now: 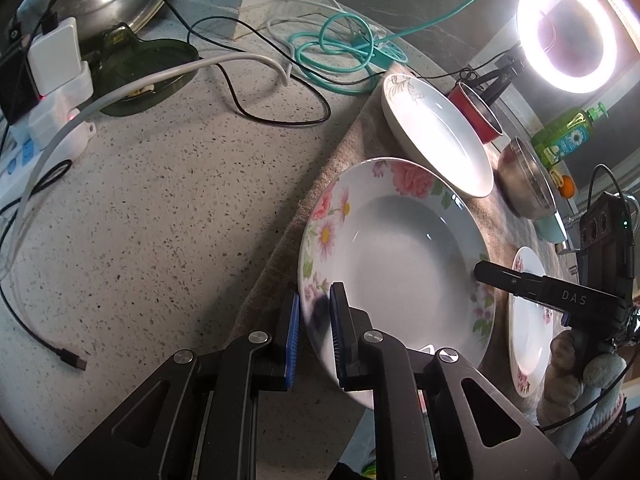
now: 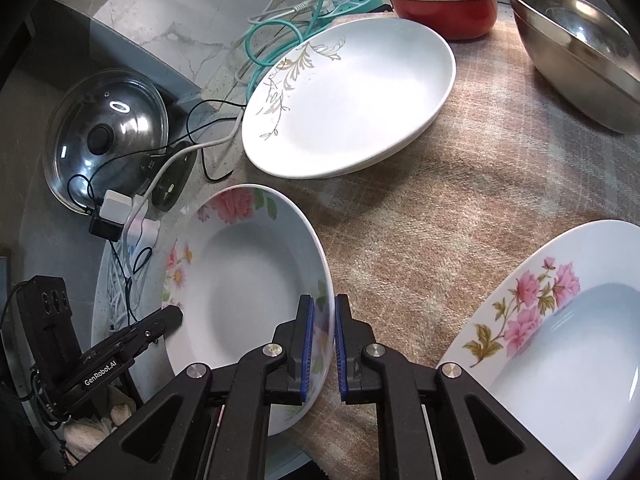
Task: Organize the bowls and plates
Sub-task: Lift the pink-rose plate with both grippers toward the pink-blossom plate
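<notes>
Deep plate on cloth edge; oval plate behind, third plate right

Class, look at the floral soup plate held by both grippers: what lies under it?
The floral soup plate is tilted, its rim clamped by the left gripper and right gripper. Beneath shows the checked cloth and speckled counter. Directly under its bowl is covered.
</notes>
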### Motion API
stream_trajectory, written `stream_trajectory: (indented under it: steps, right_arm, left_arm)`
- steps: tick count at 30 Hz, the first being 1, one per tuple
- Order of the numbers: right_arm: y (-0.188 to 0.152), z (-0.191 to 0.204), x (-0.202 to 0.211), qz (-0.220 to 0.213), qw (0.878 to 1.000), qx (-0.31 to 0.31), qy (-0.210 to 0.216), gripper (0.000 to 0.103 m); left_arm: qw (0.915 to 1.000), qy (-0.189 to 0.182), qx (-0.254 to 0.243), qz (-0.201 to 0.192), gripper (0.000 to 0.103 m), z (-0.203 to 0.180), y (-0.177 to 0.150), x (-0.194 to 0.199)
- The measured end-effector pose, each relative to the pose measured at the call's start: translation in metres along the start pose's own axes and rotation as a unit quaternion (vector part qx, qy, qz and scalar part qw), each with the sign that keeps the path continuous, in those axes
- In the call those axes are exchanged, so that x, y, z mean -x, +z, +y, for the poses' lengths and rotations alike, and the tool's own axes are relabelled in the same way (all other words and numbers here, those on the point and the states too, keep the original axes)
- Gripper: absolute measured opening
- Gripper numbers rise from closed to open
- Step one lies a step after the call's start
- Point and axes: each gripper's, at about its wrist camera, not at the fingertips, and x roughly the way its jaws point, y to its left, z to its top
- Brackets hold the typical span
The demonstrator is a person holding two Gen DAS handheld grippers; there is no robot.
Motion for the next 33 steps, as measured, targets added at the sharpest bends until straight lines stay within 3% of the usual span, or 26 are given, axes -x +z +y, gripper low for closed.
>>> stream_trajectory:
  steps: [14,33]
  right_arm:
    - [-0.005,-0.008,0.037,-0.036,0.999,-0.014,0.005,0.009]
    - [-0.04,-0.057,0.103,-0.091,0.993,-0.069,-0.013,0.009]
  left_arm:
    - [0.9995,-0.015,-0.023,-0.014,0.013,-0.025,0.005,0.012]
    - [0.9946,-0.06,-0.085,-0.003,0.013,-0.095,0.006,0.005]
